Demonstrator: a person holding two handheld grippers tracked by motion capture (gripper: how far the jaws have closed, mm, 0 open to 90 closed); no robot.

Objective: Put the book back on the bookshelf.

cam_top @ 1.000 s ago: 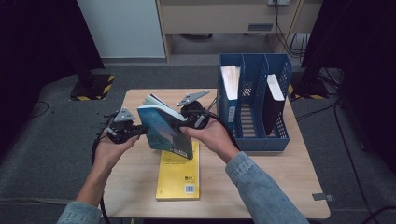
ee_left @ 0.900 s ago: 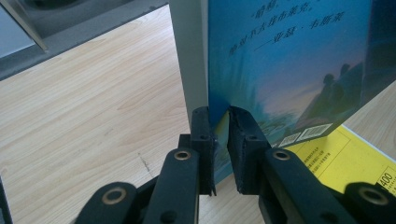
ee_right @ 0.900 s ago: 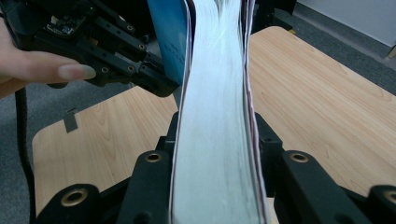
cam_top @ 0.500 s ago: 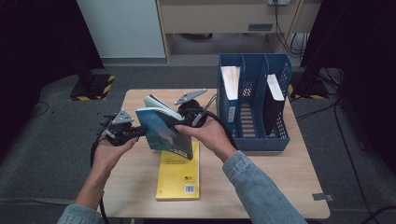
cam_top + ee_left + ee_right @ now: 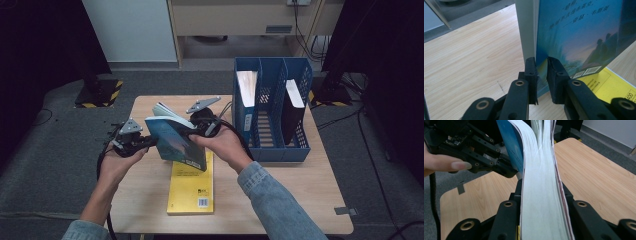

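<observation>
- I hold the blue book (image 5: 177,142) in the air above the surface (image 5: 150,200), my two grippers at its opposite edges, over the yellow book (image 5: 192,185) lying flat below.
- My right gripper (image 5: 202,125) has its jaws clamped across the full block of pages, cover to cover, seen edge-on in the right gripper view.
- My left gripper (image 5: 542,75) pinches just the blue cover's edge, its jaws nearly closed on it.
- The book's long axis runs between my hands, slightly tilted; the blue file rack (image 5: 272,112) stands just beyond my right hand (image 5: 225,145), the nearer one.
- Dark room, grey floor, pale wood.
</observation>
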